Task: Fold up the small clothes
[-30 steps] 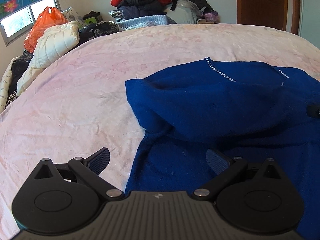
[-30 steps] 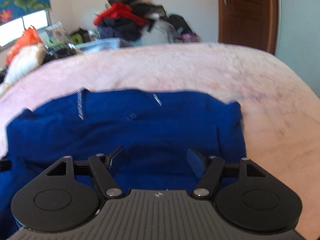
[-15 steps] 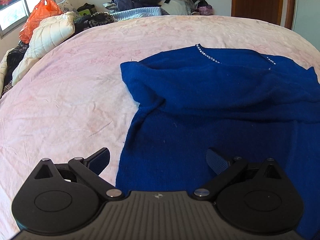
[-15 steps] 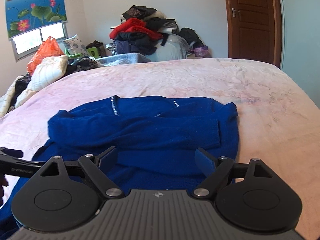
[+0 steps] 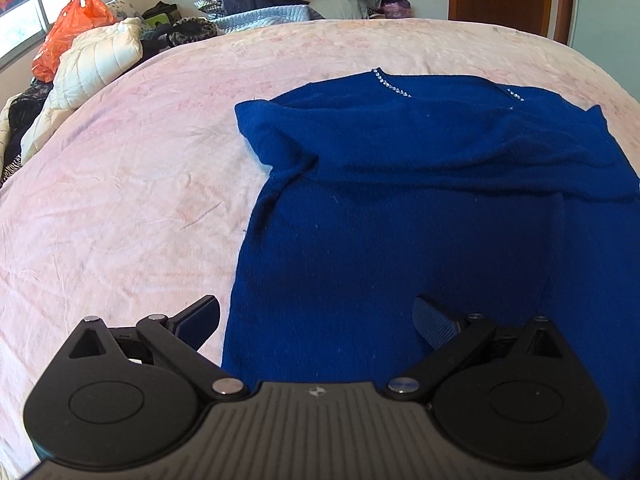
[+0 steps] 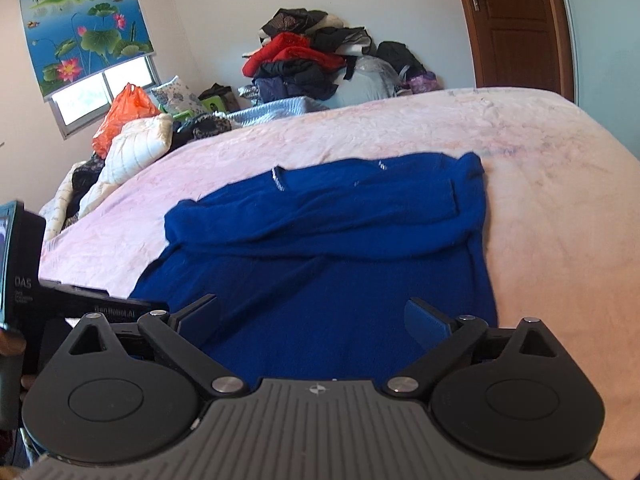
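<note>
A dark blue knit sweater [image 5: 400, 208] lies flat on the pink bedsheet [image 5: 120, 184], neckline with a sparkly trim at the far side, both sleeves folded across the chest. It also shows in the right wrist view [image 6: 328, 248]. My left gripper [image 5: 316, 320] is open and empty, above the sweater's near left edge. My right gripper [image 6: 312, 320] is open and empty, above the sweater's lower part. The left gripper's body [image 6: 60, 300] shows at the left of the right wrist view.
A pile of clothes [image 6: 312, 60] sits against the far wall. A white quilted jacket [image 5: 92, 76] and an orange plastic bag [image 5: 68, 32] lie at the bed's far left. A brown door [image 6: 516, 24] stands at the back right.
Both grippers have pulled back and risen from the sweater, so more of it shows. The right view has tilted up toward the room. Both grippers stay open.
</note>
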`<state>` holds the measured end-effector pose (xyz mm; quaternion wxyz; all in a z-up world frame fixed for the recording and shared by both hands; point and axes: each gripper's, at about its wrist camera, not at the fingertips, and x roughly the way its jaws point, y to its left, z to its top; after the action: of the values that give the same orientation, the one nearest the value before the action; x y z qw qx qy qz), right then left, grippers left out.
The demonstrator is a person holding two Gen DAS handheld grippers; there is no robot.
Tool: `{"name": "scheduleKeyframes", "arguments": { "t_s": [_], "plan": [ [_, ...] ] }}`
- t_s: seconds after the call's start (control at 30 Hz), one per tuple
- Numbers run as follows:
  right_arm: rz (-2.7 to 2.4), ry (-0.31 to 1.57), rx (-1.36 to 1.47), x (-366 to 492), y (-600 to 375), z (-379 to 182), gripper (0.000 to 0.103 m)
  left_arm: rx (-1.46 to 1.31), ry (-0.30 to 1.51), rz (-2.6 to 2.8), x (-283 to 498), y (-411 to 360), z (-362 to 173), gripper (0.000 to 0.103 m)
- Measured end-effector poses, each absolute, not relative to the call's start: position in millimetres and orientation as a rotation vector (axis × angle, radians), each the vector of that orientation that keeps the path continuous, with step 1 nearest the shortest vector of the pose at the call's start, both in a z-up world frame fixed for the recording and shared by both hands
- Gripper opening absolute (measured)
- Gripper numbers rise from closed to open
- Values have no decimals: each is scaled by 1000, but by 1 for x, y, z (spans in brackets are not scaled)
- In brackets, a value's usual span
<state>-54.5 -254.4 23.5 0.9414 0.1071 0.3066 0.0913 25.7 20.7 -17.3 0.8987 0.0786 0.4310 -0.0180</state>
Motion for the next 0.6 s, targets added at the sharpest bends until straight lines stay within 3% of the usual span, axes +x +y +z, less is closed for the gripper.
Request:
{"name": "scheduleKeyframes", "arguments": {
  "t_s": [0.6],
  "plan": [
    [259,706,150,-108,-229,17,101,178,920,-68,-26,38,-8,103]
  ]
}}
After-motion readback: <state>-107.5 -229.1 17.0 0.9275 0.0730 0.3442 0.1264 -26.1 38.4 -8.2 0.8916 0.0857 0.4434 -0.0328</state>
